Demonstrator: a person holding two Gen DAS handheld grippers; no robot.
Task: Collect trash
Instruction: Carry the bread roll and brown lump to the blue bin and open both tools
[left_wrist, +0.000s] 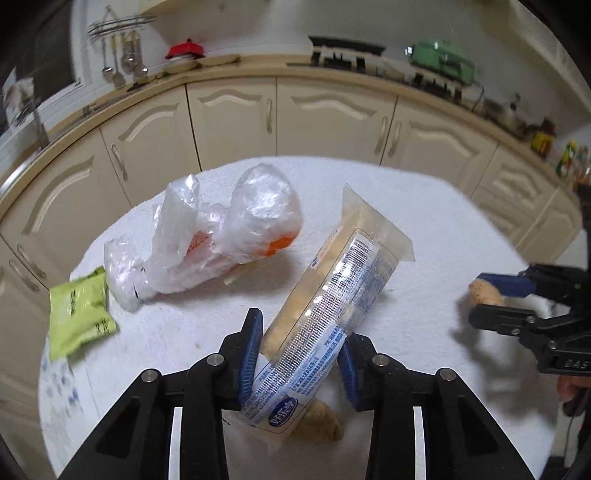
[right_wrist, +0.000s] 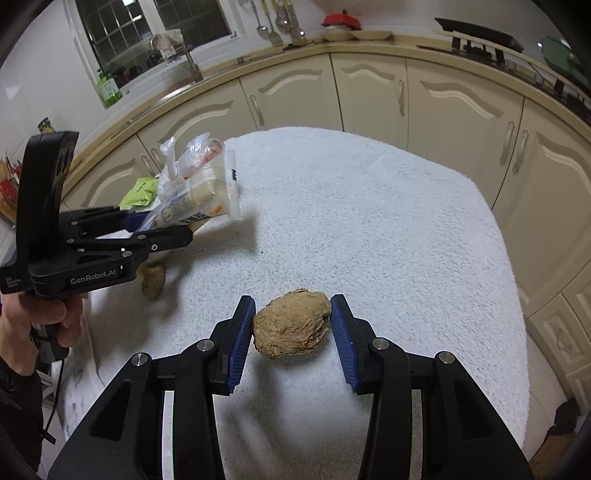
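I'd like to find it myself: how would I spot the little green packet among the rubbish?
Start at the white towel-covered table in front of the cream cabinets. At its left edge, beside the crumpled clear plastic bag, lies the green packet. It is the only flat, bright lime-green piece; everything around it is clear or tan.

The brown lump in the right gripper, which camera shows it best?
The right wrist view: the brown lump sits centred and sharp between the right gripper's blue pads. The left wrist view catches only its tip at the frame's right edge.
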